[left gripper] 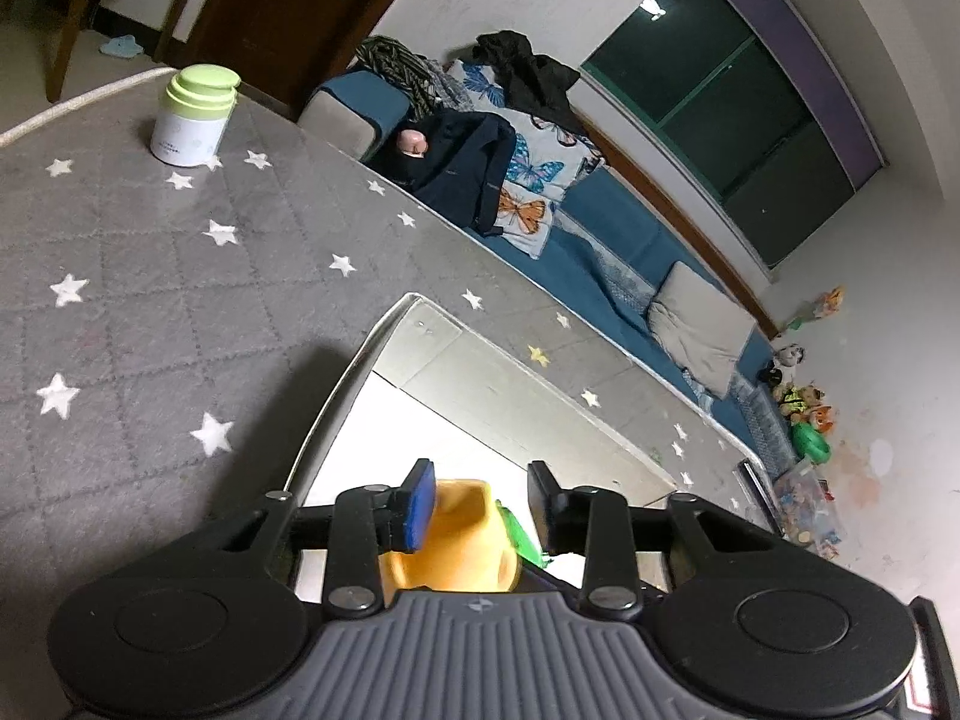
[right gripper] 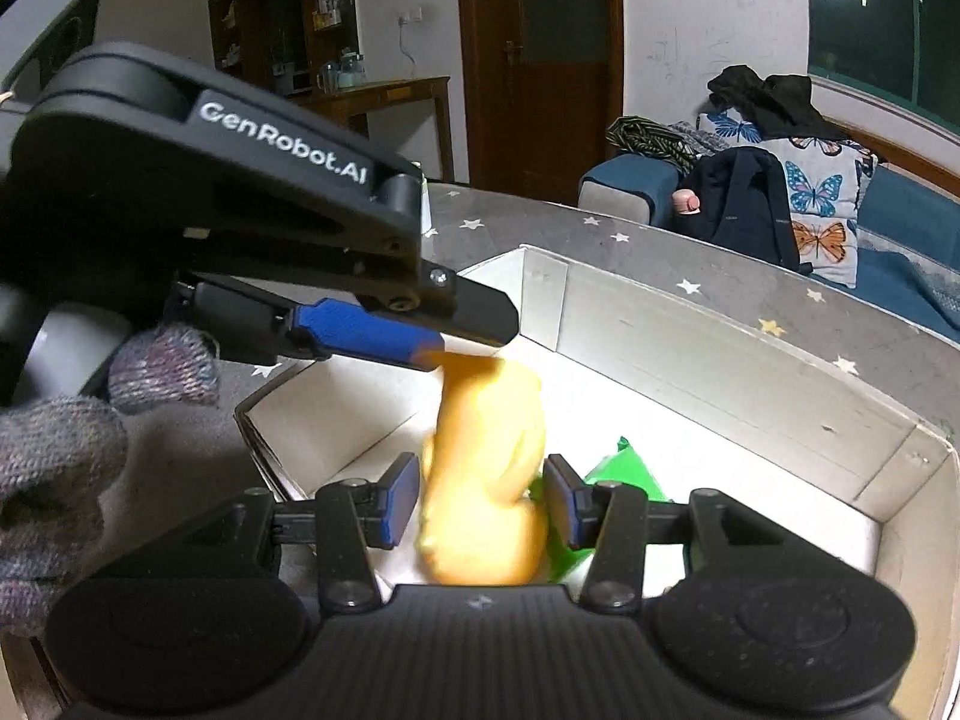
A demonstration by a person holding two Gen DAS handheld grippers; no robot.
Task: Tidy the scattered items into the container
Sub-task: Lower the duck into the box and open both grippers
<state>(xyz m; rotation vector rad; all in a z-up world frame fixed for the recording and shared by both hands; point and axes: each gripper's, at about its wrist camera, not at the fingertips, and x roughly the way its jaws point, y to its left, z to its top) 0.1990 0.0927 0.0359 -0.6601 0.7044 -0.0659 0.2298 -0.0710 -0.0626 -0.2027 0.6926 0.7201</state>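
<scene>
- In the left wrist view, one left gripper (left gripper: 480, 480) hung over one white box (left gripper: 510, 384).
- Its two fingers stood apart. One yellow toy (left gripper: 462, 534) showed between them, with a gap beside the right finger, so it was not squeezed.
- One green thing (left gripper: 522, 534) peeked out just beside the toy.
- The box sat on one grey star mat (left gripper: 150, 300), near its sofa-side edge.
- One jar with a green lid (left gripper: 192, 114) stood upright near the mat's far left corner, well apart from the box.
- In the right wrist view, there were two grippers.
- The right gripper (right gripper: 480, 486) had its fingers apart, gripping nothing.
- The one yellow toy (right gripper: 486, 450) was blurry, inside the box (right gripper: 720, 372).
- The left gripper (right gripper: 471, 336) reached in from the left, its tips at the toy's top.
- One green thing (right gripper: 624, 468) lay on the box floor.
- One gloved hand (right gripper: 60, 450) held the left gripper.
</scene>
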